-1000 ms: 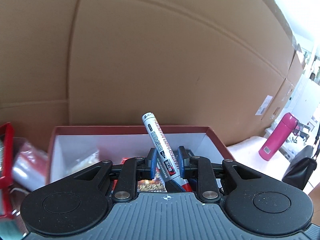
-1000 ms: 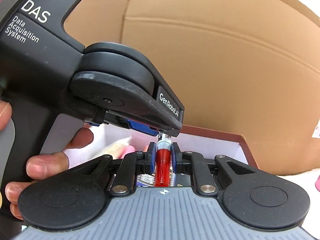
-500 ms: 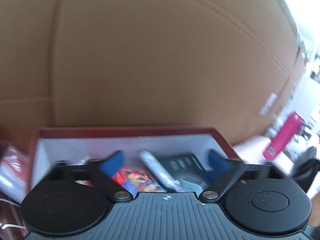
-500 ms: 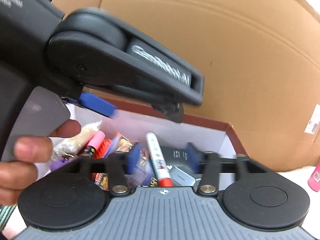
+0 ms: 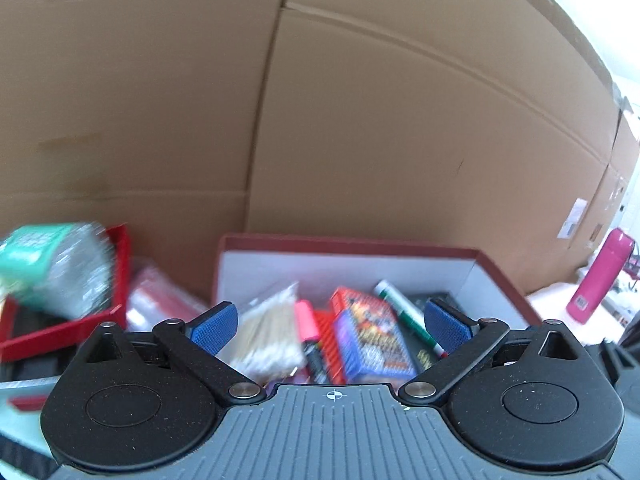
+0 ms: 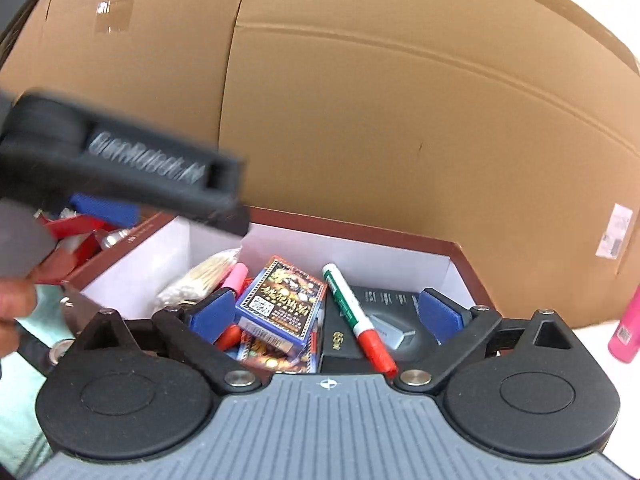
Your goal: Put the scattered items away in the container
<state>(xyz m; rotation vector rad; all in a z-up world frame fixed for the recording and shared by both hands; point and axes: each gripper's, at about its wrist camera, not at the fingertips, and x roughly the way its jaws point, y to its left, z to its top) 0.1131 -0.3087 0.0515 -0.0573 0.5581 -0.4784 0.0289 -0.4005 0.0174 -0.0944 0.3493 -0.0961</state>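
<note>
A dark red box [image 5: 348, 242] with white inner walls [image 6: 360, 228] holds several items. A white marker [image 6: 352, 312] with green print and a red cap lies loose in it, beside a blue card pack [image 6: 280, 296] and on a black case [image 6: 384, 300]. From the left wrist the marker [image 5: 404, 312], card pack [image 5: 372, 344], a bag of cotton swabs [image 5: 268, 328] and a pink highlighter [image 5: 306, 320] show. My left gripper [image 5: 330, 320] is open above the box, holding nothing. My right gripper [image 6: 326, 312] has its jaws opening, with nothing pressed between the pads.
A large cardboard carton [image 5: 360, 120] stands right behind the box. A red tray [image 5: 60, 332] with a clear plastic bottle [image 5: 60, 268] sits to the left. A pink flask [image 5: 600, 276] stands far right. A person's hand [image 6: 12, 308] shows at the left edge.
Both grippers were shut on the marker and have let go; it now lies in the box. The left gripper has swung left, bringing the red tray into view.
</note>
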